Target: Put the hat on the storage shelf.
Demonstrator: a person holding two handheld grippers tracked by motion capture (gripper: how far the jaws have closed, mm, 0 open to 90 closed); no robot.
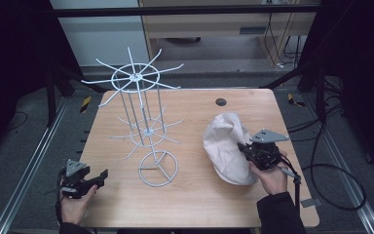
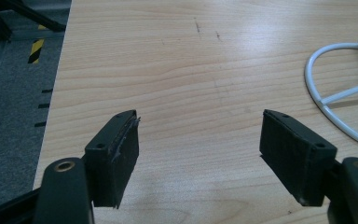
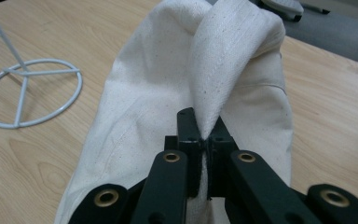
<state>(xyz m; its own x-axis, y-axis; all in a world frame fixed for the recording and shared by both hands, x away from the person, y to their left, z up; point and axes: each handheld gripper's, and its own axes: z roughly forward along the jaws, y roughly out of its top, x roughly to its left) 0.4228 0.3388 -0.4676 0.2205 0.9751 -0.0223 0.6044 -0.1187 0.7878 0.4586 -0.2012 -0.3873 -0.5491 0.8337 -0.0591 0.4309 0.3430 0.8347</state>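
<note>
A cream cloth bag (image 1: 226, 146) lies crumpled on the right half of the wooden table (image 1: 195, 200). My right gripper (image 1: 246, 148) is shut on a raised fold of the cream cloth bag (image 3: 233, 70), its jaws pinched tight on the fabric in the right gripper view (image 3: 205, 135). A white wire rack (image 1: 143, 105) with hooked arms stands left of centre on its ring base (image 1: 158, 168). My left gripper (image 1: 100, 178) rests open near the table's front left edge; its jaws stand wide apart over bare wood (image 2: 200, 135), and the ring base (image 2: 340, 98) shows to the right.
A dark round grommet (image 1: 220, 102) sits in the table near its far edge. Cables (image 1: 331, 175) trail on the floor at the right. Metal frame rails (image 1: 24, 170) run along the floor on the left.
</note>
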